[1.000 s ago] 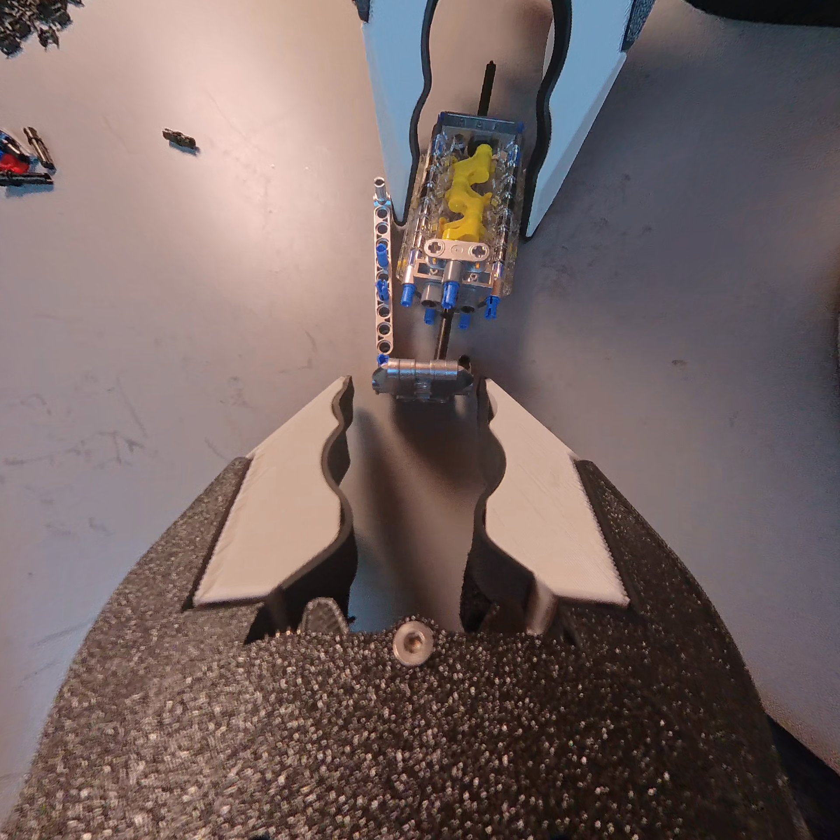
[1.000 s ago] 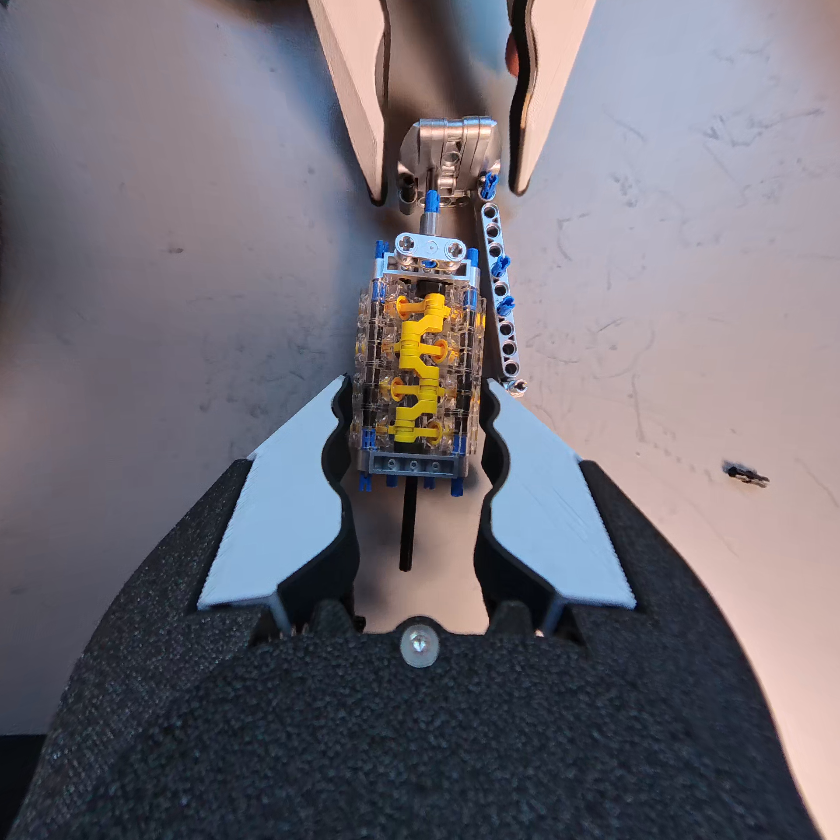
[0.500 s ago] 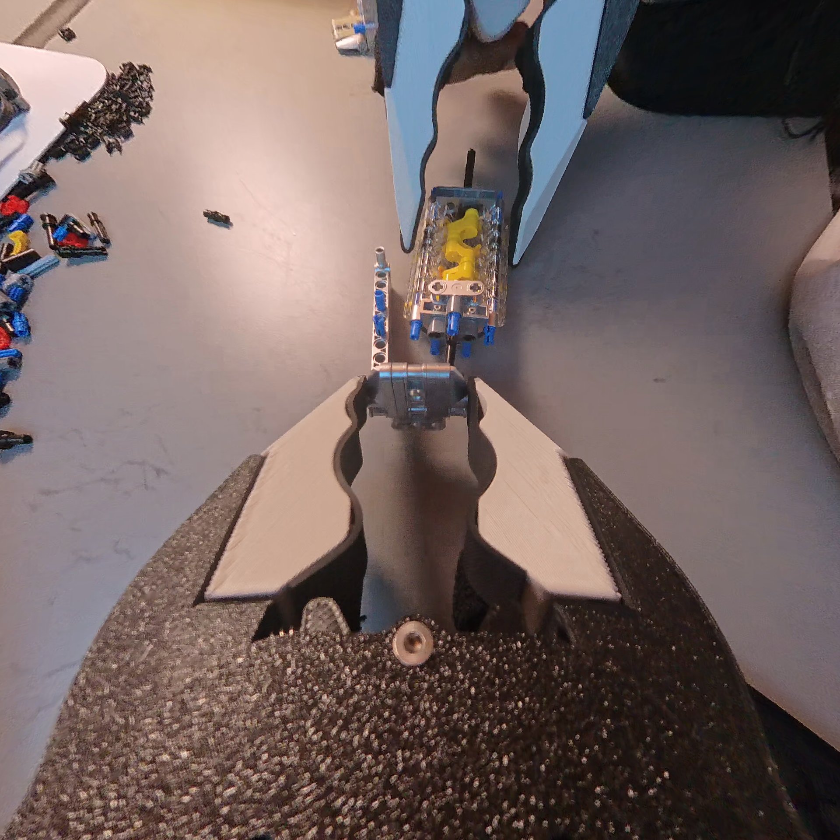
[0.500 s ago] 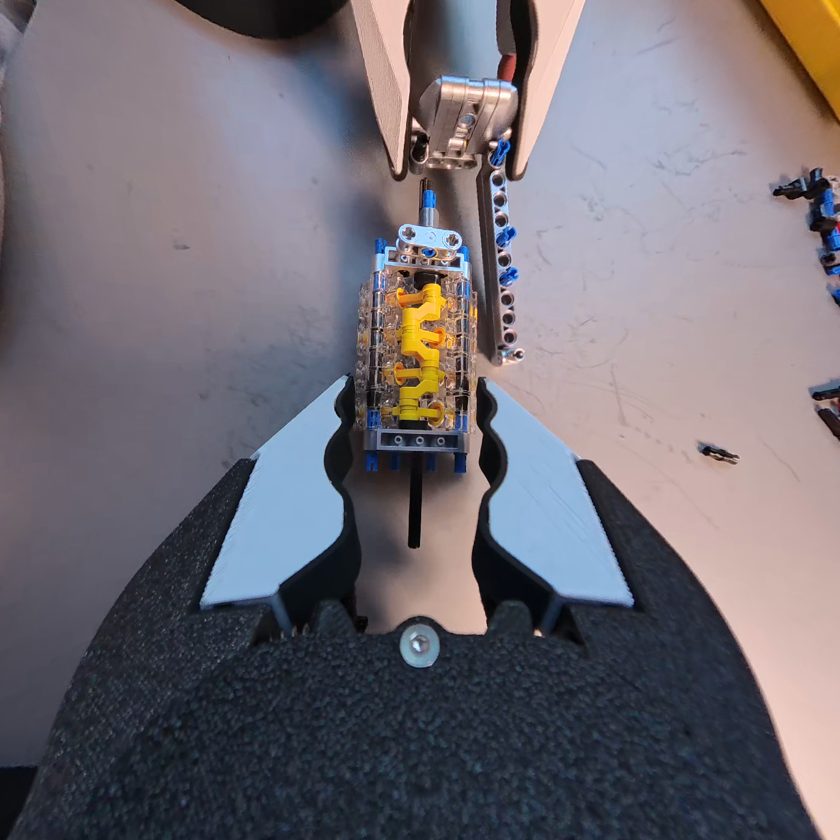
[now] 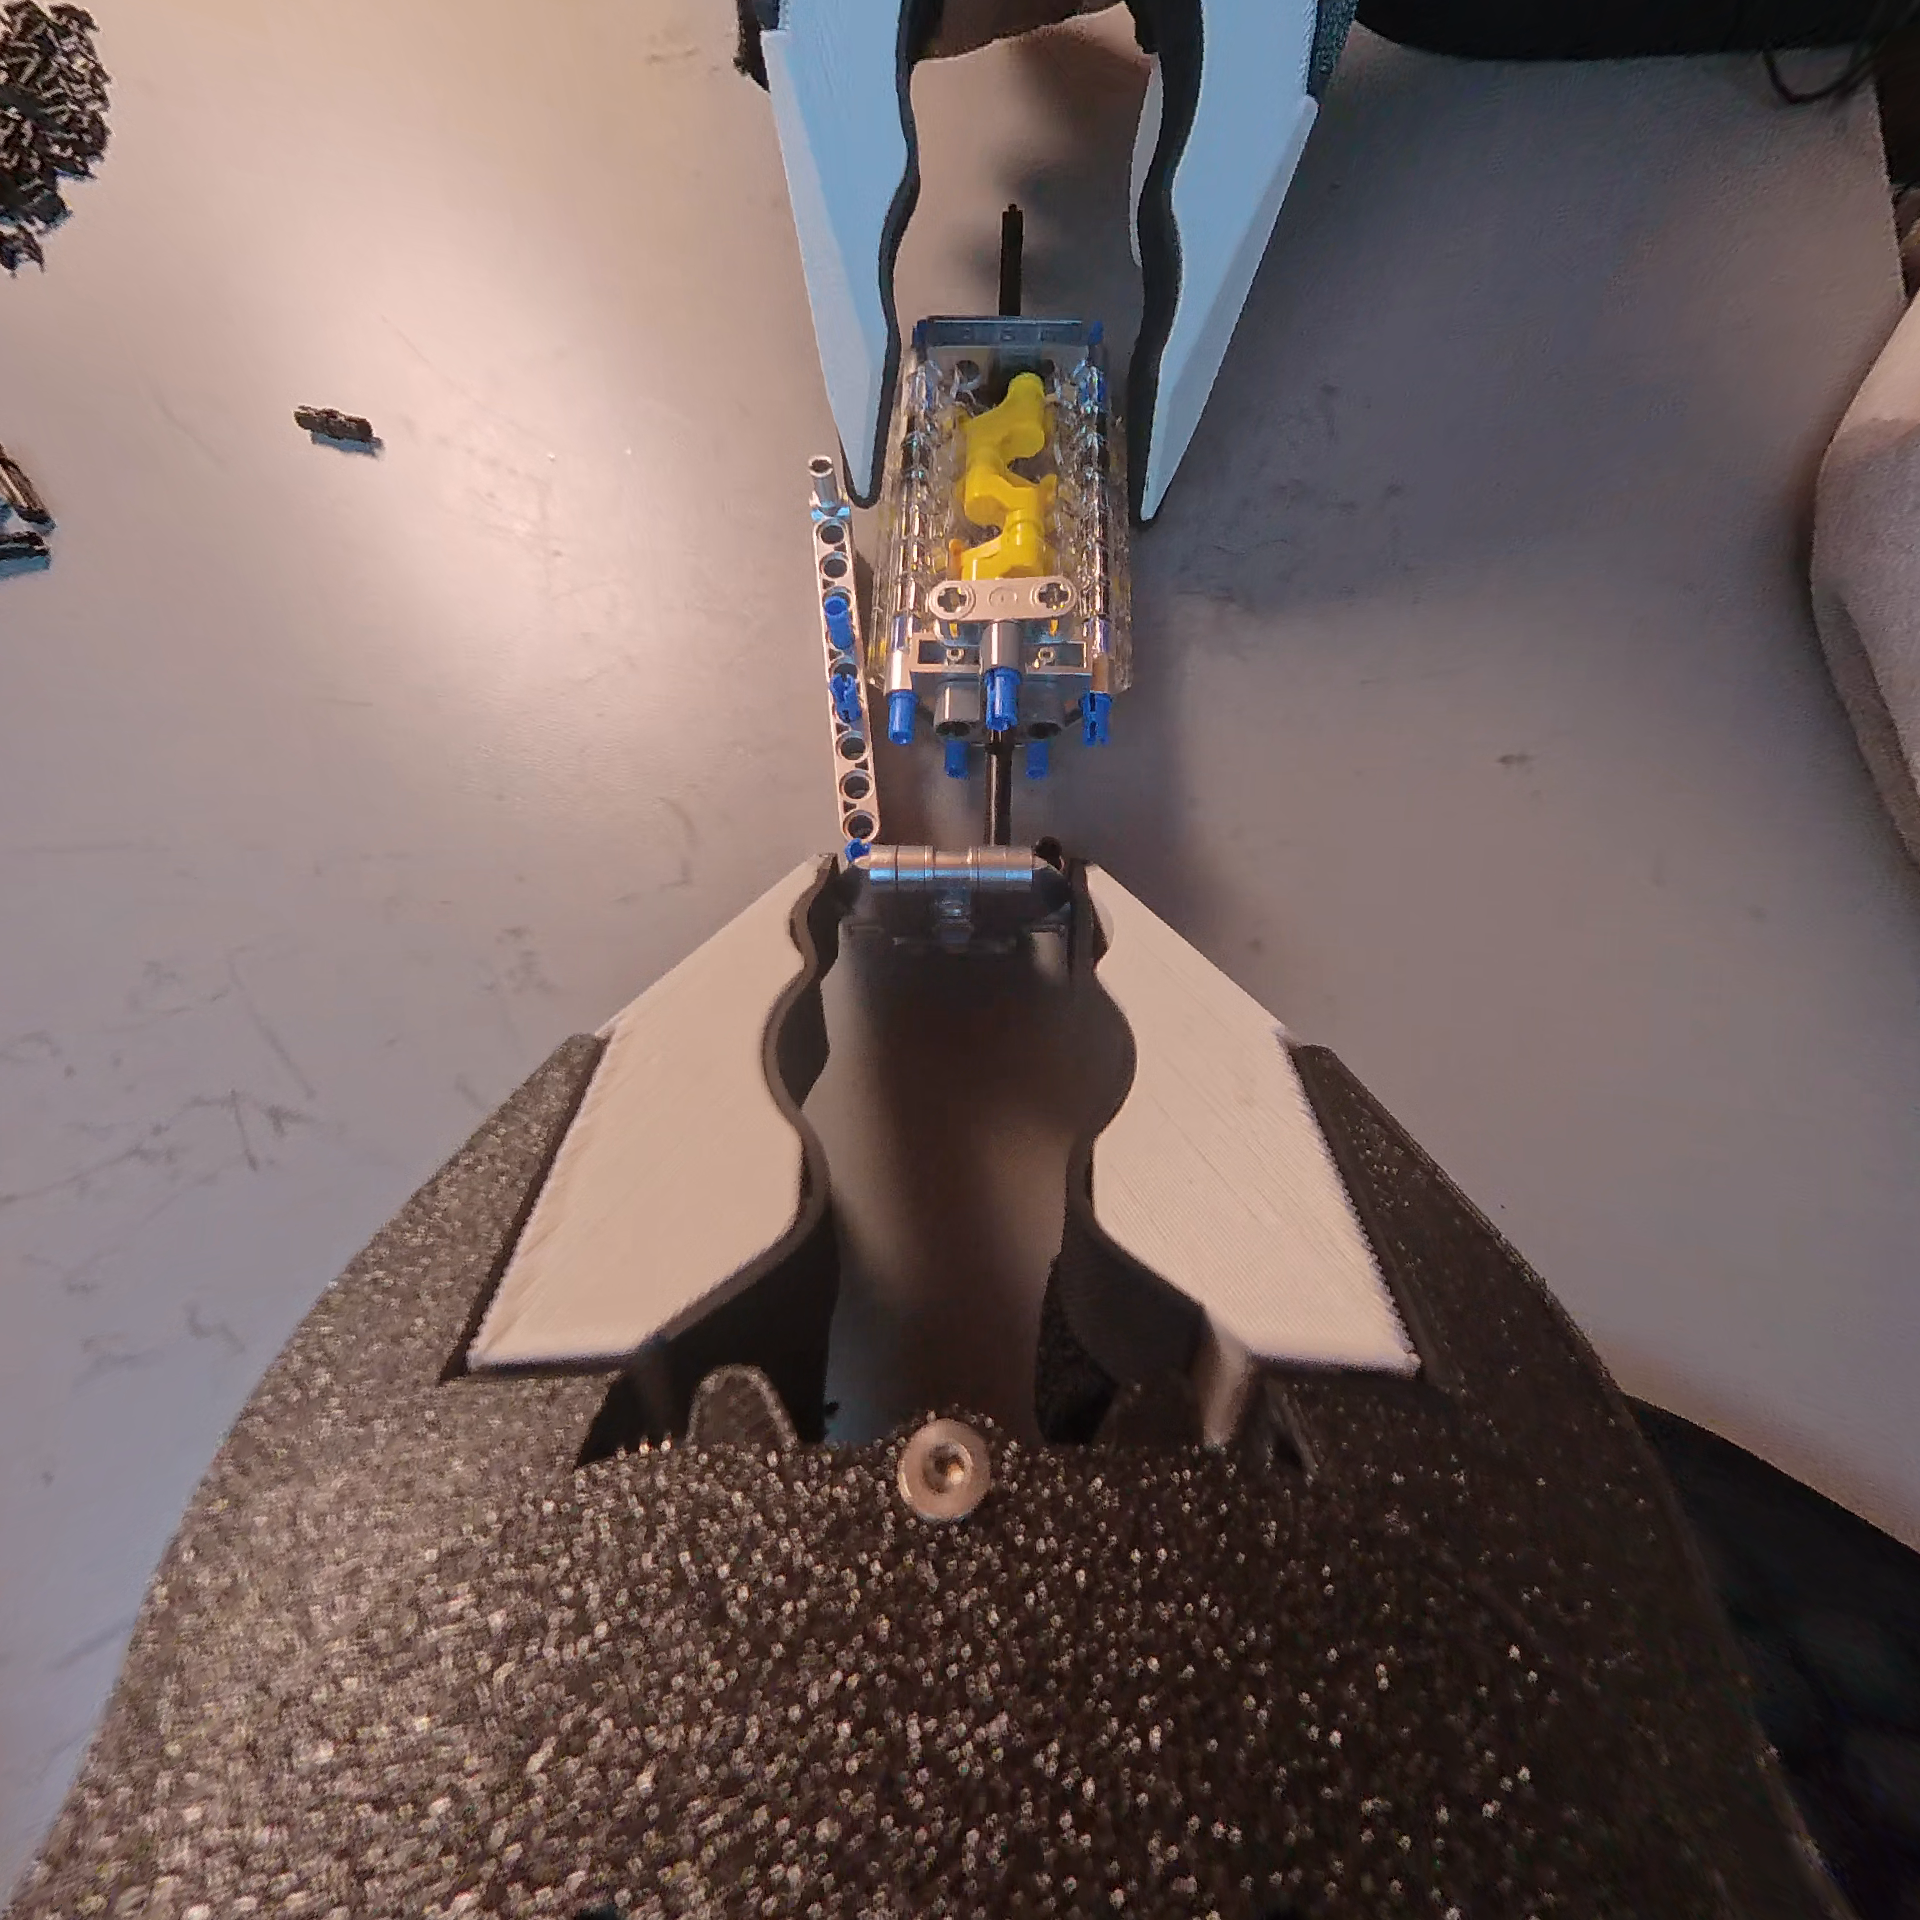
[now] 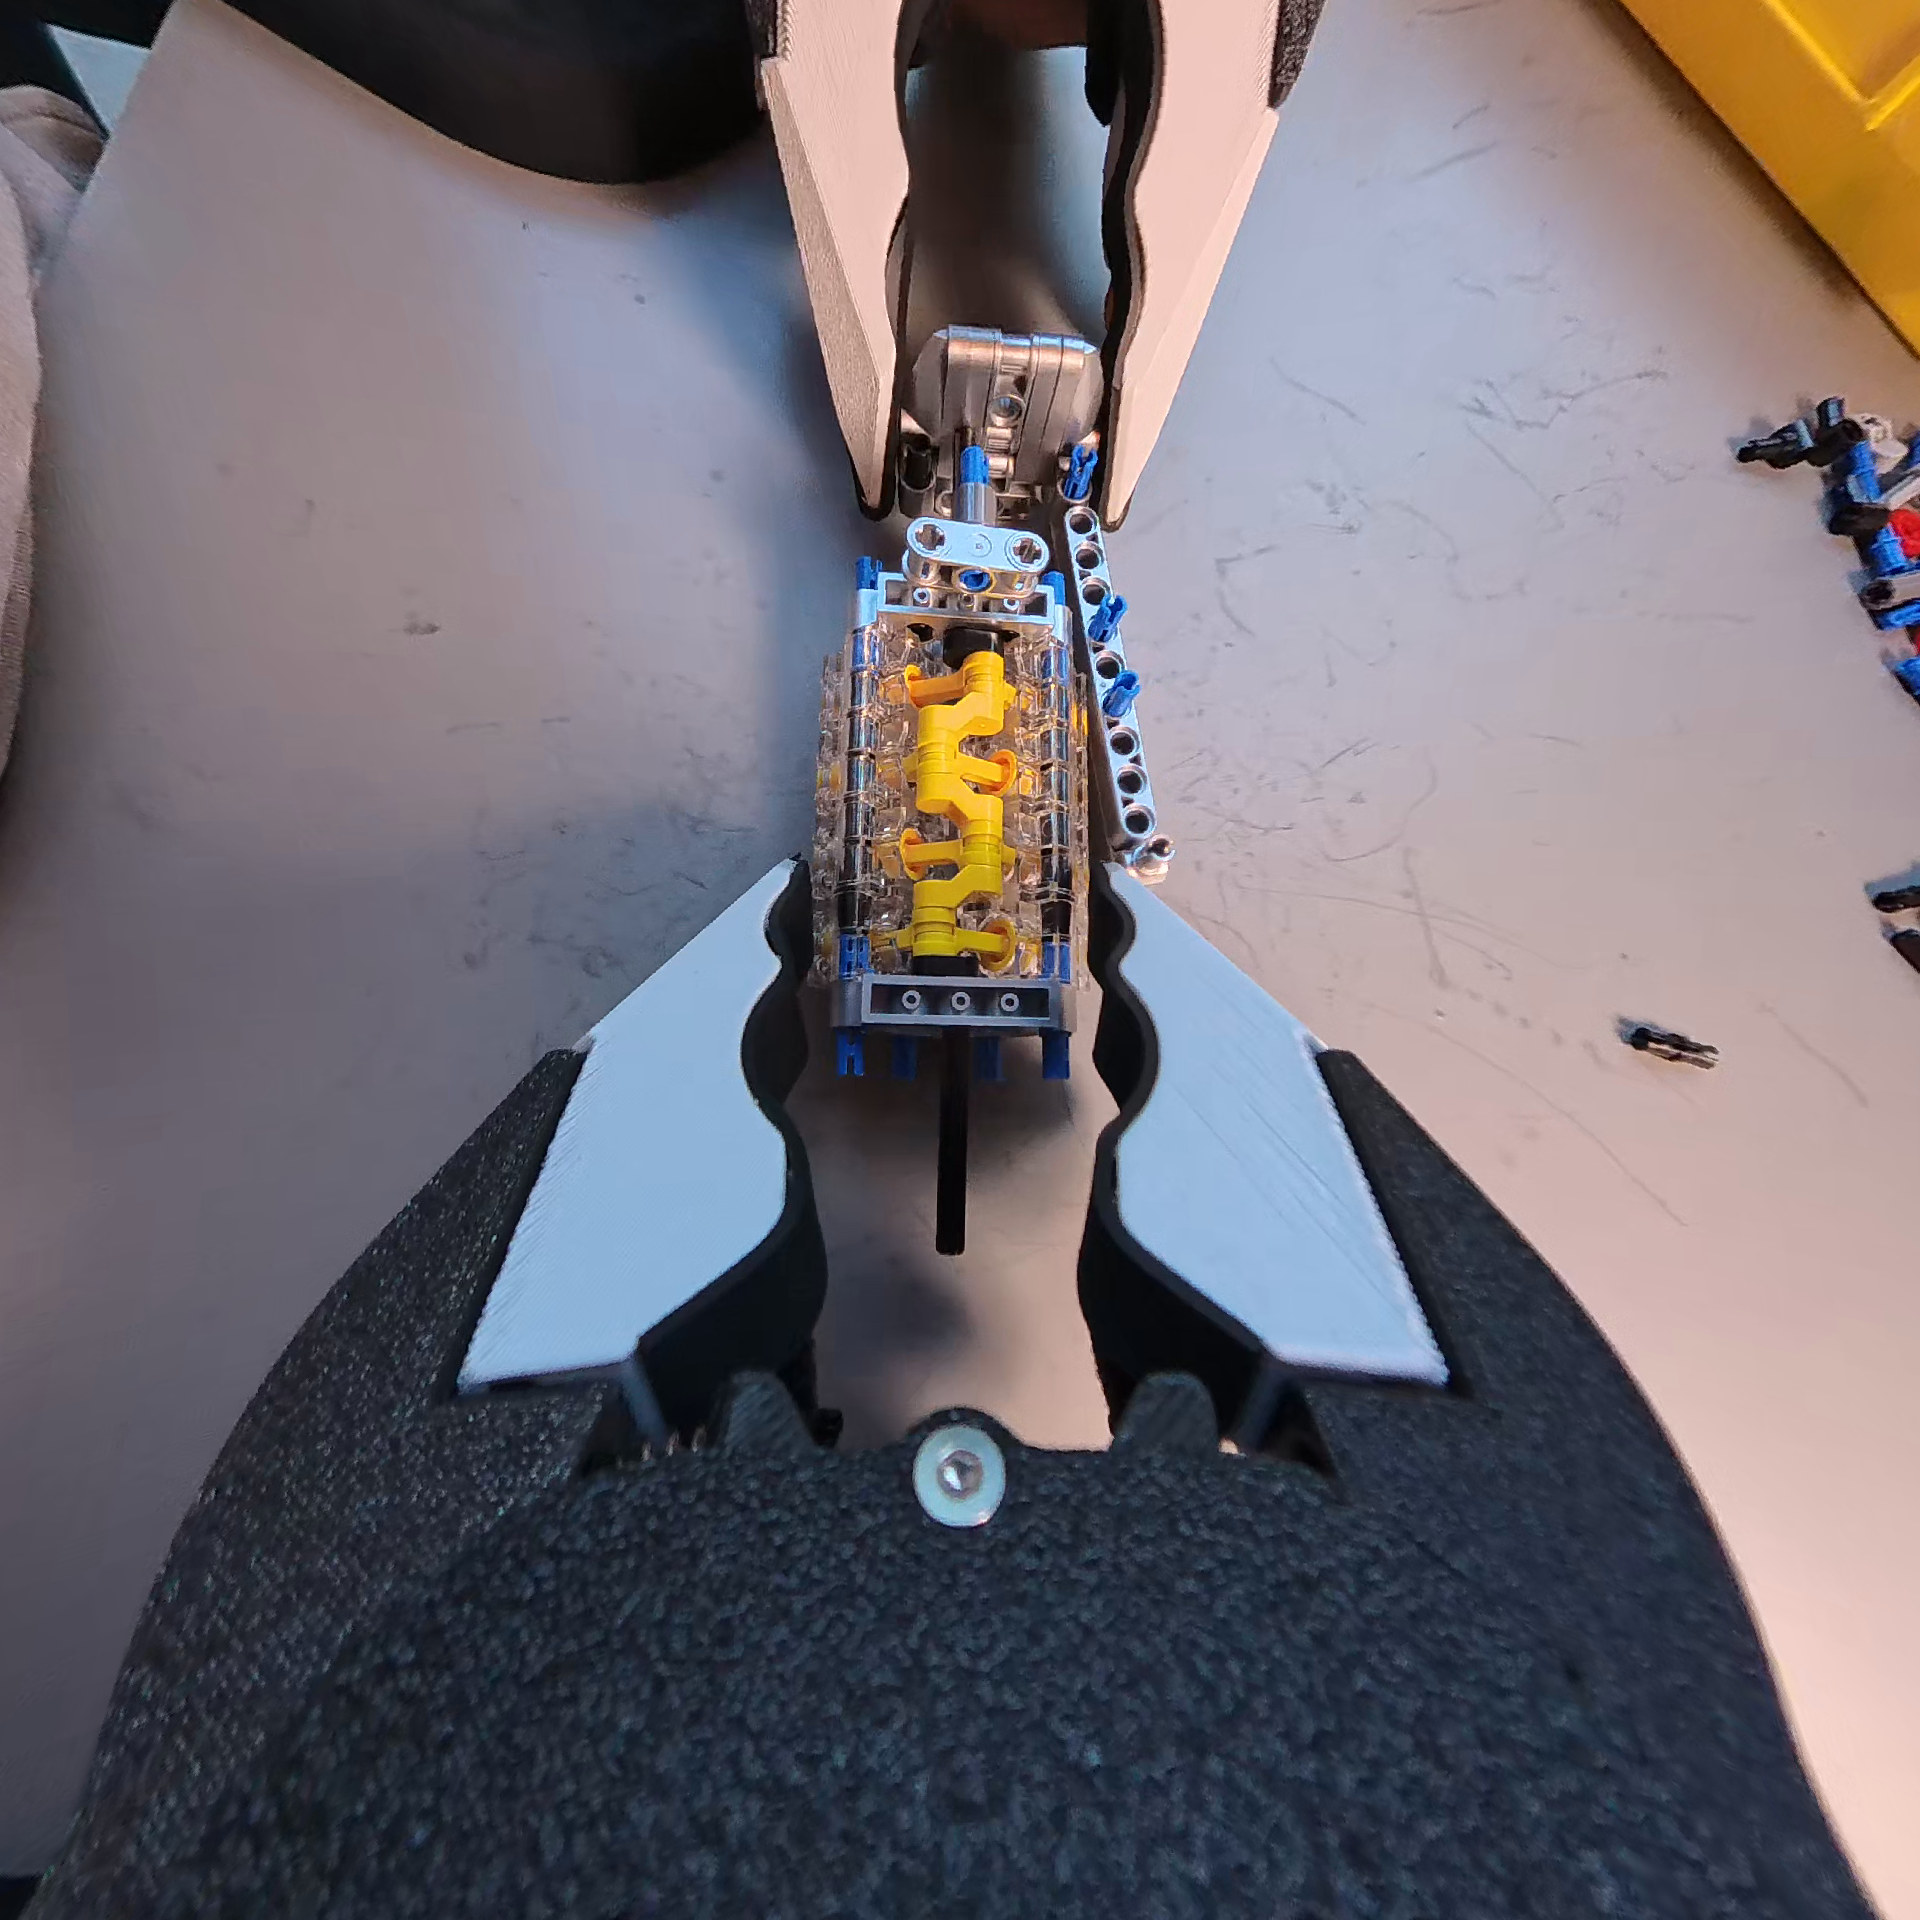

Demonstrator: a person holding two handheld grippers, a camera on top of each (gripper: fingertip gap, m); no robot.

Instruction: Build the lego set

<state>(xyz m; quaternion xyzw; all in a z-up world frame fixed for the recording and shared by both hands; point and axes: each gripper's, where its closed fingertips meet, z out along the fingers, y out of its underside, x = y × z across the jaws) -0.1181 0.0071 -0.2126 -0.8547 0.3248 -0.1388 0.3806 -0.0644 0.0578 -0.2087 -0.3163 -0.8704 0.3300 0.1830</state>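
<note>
One engine block [image 6: 956, 810], one holed beam [image 6: 1117, 707], one grey bracket [image 6: 1003, 405], two grippers, one loose black pin [image 6: 1668, 1042], one yellow bin [image 6: 1787, 125].

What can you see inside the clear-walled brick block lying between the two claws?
Inside the clear-walled block runs a row of yellow crank pieces along its length, on a black axle that sticks out of the near end. Whatever lies beneath the yellow pieces is hidden.
</note>
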